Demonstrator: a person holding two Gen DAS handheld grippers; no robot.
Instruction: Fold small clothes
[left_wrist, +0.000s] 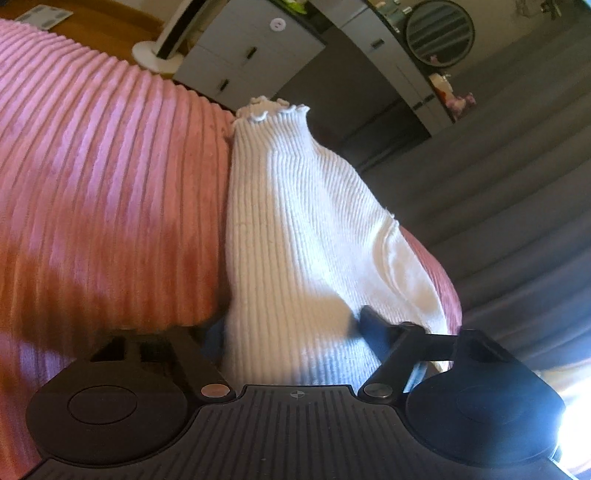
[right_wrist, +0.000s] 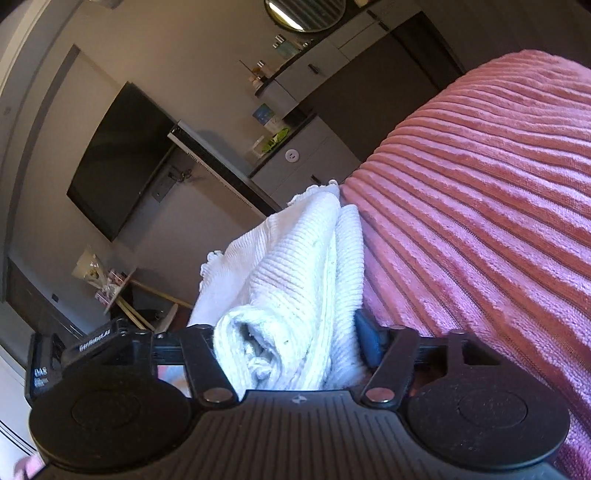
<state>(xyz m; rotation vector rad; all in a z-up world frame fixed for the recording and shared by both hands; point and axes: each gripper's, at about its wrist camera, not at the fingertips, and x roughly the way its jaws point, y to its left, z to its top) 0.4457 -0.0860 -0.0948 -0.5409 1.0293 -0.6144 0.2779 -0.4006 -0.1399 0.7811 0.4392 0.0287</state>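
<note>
a lived-in bedroom at home: a pink ribbed plush blanket (right_wrist: 480, 221) spread over the bed, a wall-mounted tv (right_wrist: 118, 158), grey drawer cabinets (left_wrist: 251, 55) and a round mirror (left_wrist: 439, 32).

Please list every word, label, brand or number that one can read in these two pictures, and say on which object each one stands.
"GenRobot.AI": white letters on the black body of the left gripper, seen in the right wrist view.
A white mark lower on the same black body: too blurred to read.
The blue packet on the far shelf: print too small to read.
Left wrist view: no readable text.
</note>
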